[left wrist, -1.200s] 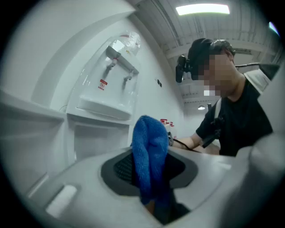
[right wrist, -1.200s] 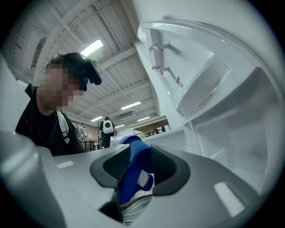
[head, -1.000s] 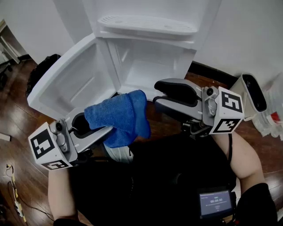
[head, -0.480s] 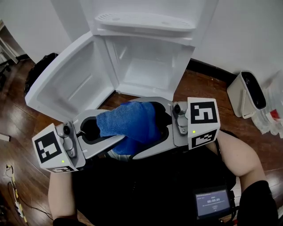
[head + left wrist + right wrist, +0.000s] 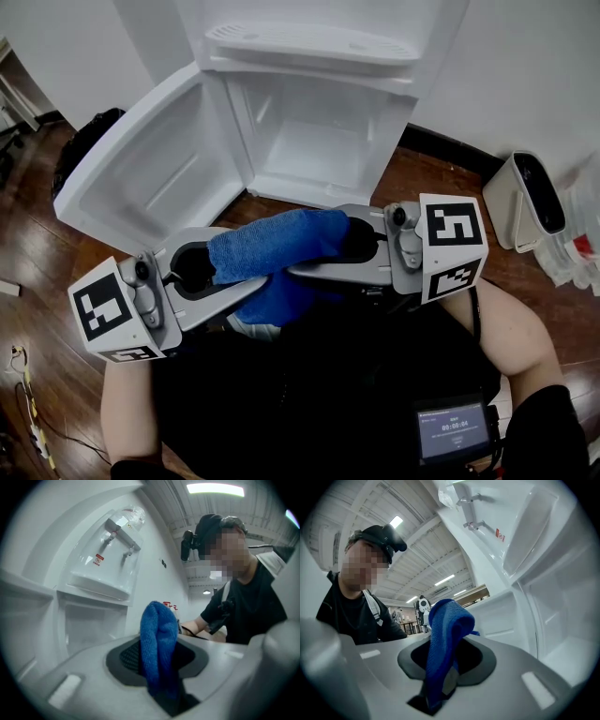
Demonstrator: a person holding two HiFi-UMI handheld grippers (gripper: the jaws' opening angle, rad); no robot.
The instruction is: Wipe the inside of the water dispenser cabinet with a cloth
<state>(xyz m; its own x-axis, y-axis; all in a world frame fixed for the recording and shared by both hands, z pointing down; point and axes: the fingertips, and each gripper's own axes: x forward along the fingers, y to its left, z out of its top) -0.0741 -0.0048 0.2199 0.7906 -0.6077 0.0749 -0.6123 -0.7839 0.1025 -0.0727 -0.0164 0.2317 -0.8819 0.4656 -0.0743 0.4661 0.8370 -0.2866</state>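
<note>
**Head view.** The blue cloth [image 5: 272, 248] is bunched between both grippers. It is off the floor, in front of the person's body.
- The left gripper [image 5: 246, 287] comes in from the lower left and the right gripper [image 5: 305, 270] from the right. Their tips meet at the cloth, nearly nose to nose.
- The cloth's long axis runs left to right across the picture, roughly level, and a fold hangs below.
- The cabinet [image 5: 319, 150] stands open straight ahead, beyond the cloth and clear of it.
- The cabinet door [image 5: 141, 178] is swung out to the left. The interior is white and bare.
- The right gripper looks slightly nearer the opening, so the reach inside probably falls to it.

**Left gripper view.** The left gripper [image 5: 159, 667] is clamped on the cloth [image 5: 157, 625].
- The cloth rises as a rounded, ribbed blue fold between the dark pads.
- The cabinet [image 5: 89, 625] lies off to the left of the jaw line, not dead ahead.

**Right gripper view.** The right gripper [image 5: 443, 672] has just been closing, with the cloth [image 5: 445, 634] between its jaws.
- It is now pinched on the cloth. The fabric is squeezed narrow at the pads and flops over at the top.
- The cabinet [image 5: 567, 597] fills the right side of the picture, so it lies to the right of this gripper's line.
- The cloth looks soft, thick and dry, with a towelling texture. No stains are visible.
</note>
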